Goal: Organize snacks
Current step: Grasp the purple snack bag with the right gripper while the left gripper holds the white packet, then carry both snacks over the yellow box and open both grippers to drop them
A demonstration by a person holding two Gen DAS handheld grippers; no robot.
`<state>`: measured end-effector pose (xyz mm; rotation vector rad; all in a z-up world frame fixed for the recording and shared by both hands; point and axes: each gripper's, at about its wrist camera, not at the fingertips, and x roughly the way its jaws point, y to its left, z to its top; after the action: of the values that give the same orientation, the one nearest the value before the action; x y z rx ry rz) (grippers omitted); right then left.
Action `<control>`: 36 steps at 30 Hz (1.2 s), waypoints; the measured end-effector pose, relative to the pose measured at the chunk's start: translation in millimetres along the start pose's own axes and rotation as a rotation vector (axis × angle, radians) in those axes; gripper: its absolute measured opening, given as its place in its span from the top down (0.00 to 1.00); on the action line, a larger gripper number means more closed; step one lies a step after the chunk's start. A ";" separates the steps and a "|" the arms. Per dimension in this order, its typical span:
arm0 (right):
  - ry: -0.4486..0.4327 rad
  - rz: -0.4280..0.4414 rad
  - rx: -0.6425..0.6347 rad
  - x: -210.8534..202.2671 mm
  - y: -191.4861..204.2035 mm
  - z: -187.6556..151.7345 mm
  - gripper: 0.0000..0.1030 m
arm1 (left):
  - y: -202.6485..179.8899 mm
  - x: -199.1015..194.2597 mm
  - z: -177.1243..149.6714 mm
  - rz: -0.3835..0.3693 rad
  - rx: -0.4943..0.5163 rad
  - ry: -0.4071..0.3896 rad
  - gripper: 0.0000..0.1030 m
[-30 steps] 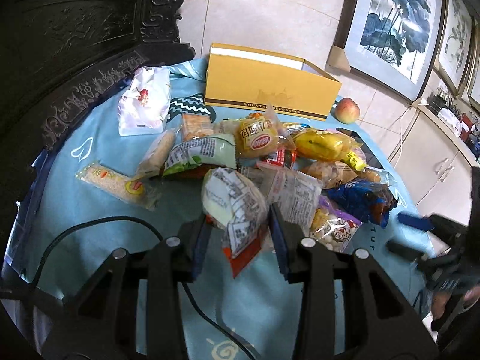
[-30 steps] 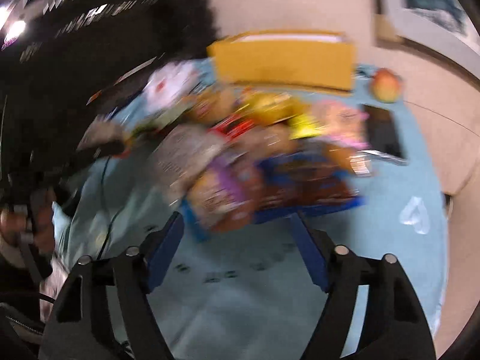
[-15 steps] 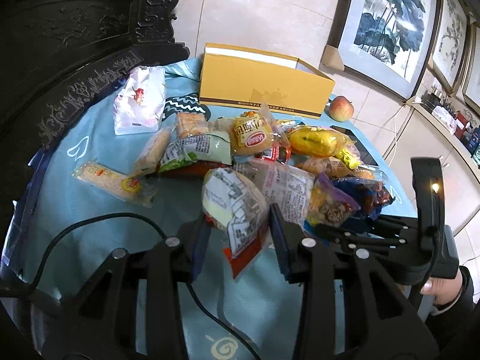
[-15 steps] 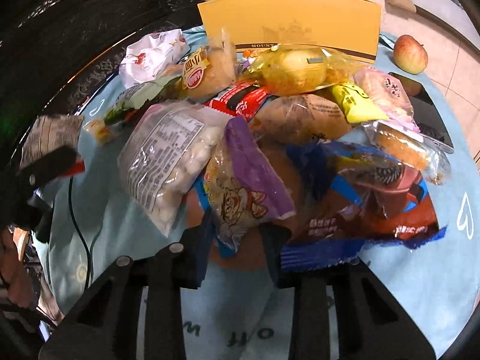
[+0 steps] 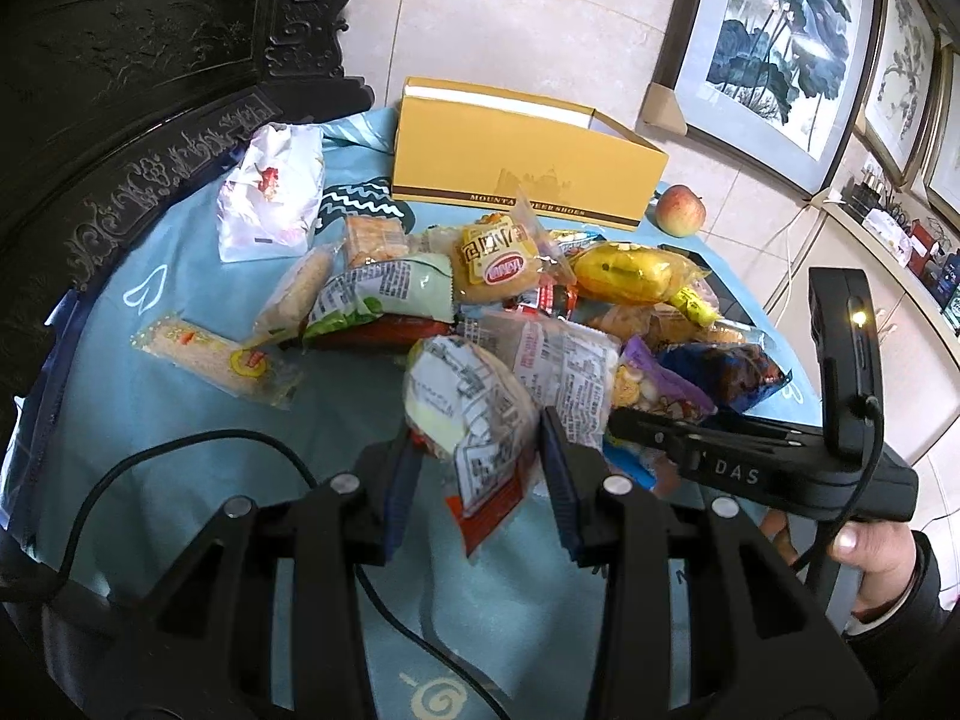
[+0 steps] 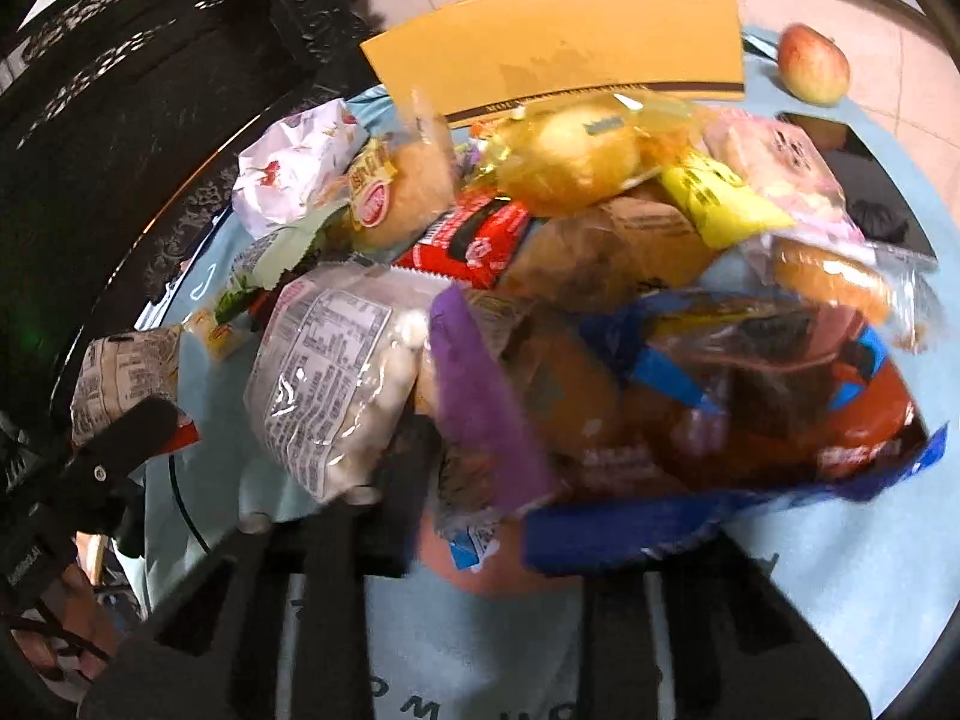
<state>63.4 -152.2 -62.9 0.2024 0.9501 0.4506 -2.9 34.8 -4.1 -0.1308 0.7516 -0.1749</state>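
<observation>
A pile of snack packets (image 5: 540, 312) lies on the blue tablecloth (image 5: 180, 312) in front of a yellow shoe box (image 5: 522, 180). My left gripper (image 5: 480, 468) is shut on a white packet with black print and a red end (image 5: 474, 420), held just above the cloth. In the right wrist view my right gripper (image 6: 474, 510) is shut on the lower end of a purple snack bag (image 6: 480, 396) at the pile's near edge. Its right finger is hidden under a blue packet (image 6: 750, 420). The left wrist view shows the right gripper (image 5: 630, 426) against that purple bag (image 5: 660, 390).
An apple (image 5: 679, 210) sits right of the box, with a dark flat device (image 6: 864, 192) near it. A white tissue pack (image 5: 270, 192) and a long cracker packet (image 5: 210, 354) lie left of the pile. A black cable (image 5: 180, 450) crosses the near cloth. Dark carved furniture stands on the left.
My right gripper came in from the right to the pile's near edge, and its jaws closed on the purple bag. The left gripper and its packet stayed put.
</observation>
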 end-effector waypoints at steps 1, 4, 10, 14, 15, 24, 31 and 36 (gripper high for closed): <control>-0.008 0.005 -0.011 -4.3 2.5 -0.5 0.85 | -0.6 0.2 0.6 0.002 0.002 0.000 0.62; -0.082 0.001 -0.055 -31.6 8.5 -2.0 0.86 | -3.8 -4.1 3.2 0.011 0.015 -0.012 0.62; -0.184 0.010 -0.090 -93.9 5.6 11.3 0.86 | -20.4 -20.5 19.5 -0.017 0.063 -0.053 0.62; -0.276 -0.008 -0.131 -147.1 0.8 37.8 0.86 | -40.0 -38.8 54.2 -0.049 0.110 -0.118 0.62; -0.296 -0.011 -0.137 -157.0 -0.3 43.9 0.86 | -45.0 -42.4 63.0 -0.059 0.120 -0.133 0.62; -0.454 -0.111 -0.154 -182.5 -21.9 137.7 0.86 | -95.2 -16.6 165.5 -0.017 0.217 -0.209 0.62; -0.481 -0.228 -0.085 -114.7 -60.9 214.7 0.86 | -87.7 81.2 243.6 0.040 0.141 -0.134 0.60; -0.425 -0.274 -0.069 -52.0 -82.5 255.3 0.86 | -69.1 159.5 280.9 0.077 0.102 -0.062 0.60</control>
<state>270.1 -242.0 91.6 0.0967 0.5330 0.1747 297.1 -49.8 105.3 -0.0107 0.6832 -0.1346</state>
